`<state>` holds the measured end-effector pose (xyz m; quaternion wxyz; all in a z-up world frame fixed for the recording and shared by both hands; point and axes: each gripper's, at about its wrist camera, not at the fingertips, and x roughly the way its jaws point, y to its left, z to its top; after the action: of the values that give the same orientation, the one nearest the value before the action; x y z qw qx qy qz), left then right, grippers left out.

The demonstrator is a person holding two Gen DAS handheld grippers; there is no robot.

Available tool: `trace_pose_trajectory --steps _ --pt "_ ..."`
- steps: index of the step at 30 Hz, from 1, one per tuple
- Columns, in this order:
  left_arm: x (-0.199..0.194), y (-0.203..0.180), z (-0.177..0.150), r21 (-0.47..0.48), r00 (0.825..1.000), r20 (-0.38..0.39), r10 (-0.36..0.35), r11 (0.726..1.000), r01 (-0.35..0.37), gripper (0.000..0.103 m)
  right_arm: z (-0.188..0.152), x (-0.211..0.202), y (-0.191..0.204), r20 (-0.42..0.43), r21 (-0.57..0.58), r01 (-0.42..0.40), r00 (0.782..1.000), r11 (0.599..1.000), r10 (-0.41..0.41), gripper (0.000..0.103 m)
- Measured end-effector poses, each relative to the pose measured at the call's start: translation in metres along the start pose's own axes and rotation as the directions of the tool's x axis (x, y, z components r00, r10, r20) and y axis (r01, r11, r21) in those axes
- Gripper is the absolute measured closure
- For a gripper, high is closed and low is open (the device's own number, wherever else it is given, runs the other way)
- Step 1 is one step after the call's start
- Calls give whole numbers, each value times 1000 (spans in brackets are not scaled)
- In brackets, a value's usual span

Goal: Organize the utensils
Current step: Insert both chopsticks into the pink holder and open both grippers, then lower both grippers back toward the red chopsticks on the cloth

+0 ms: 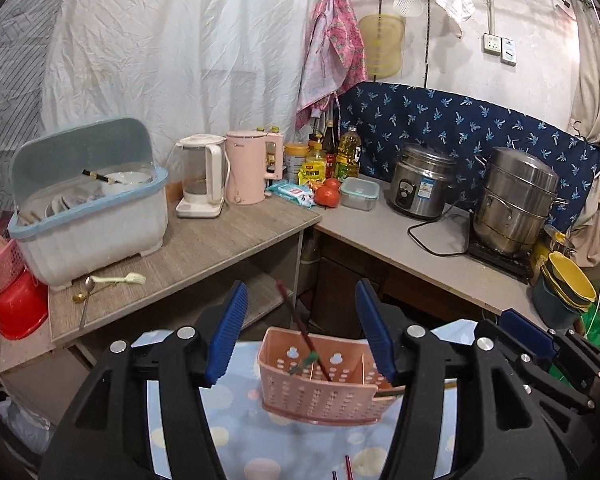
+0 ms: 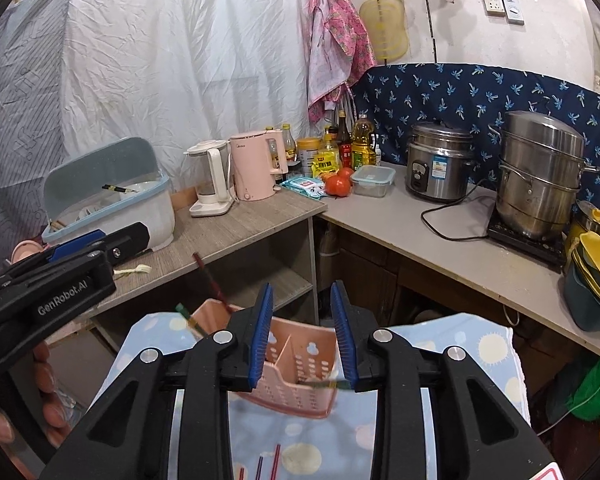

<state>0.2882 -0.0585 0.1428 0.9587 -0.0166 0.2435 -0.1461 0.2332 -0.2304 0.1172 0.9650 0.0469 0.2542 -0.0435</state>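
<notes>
A pink perforated utensil basket (image 1: 320, 384) with dividers sits on a blue dotted cloth (image 1: 236, 420); it also shows in the right wrist view (image 2: 300, 364). Dark red chopsticks (image 1: 296, 320) lean upright in its left compartment, next to a green-tipped stick (image 1: 306, 362). My left gripper (image 1: 302, 332) is open, its fingers either side of the basket. My right gripper (image 2: 302, 336) is open over the basket's right end, with a thin stick (image 2: 320, 383) lying across near its right finger. More red chopsticks (image 2: 268, 464) lie on the cloth close to me.
A grey counter (image 1: 220, 240) holds a blue dish box (image 1: 88, 208), kettles (image 1: 248, 168), bottles, a tomato, a spoon (image 1: 85, 292) and a brush (image 1: 118, 279). A rice cooker (image 1: 422, 184) and steamer pot (image 1: 514, 200) stand on the right counter. Bowls (image 1: 568, 276) are stacked far right.
</notes>
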Motion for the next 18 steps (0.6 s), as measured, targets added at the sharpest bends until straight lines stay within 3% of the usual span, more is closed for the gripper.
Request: trace_pose_trajectory --steps 9,14,18 --pt "-33 10 -40 8 998 -43 52 999 -52 49 -50 -34 5 -54 -10 5 999 1000 -5 73" --pt "-50 15 -74 17 992 -73 102 995 -101 50 -89 -50 6 -101 -9 9 995 1000 -10 74" --pt "-57 19 -113 -4 984 -143 104 994 -106 50 -131 -62 8 -166 -9 9 986 1000 -11 74"
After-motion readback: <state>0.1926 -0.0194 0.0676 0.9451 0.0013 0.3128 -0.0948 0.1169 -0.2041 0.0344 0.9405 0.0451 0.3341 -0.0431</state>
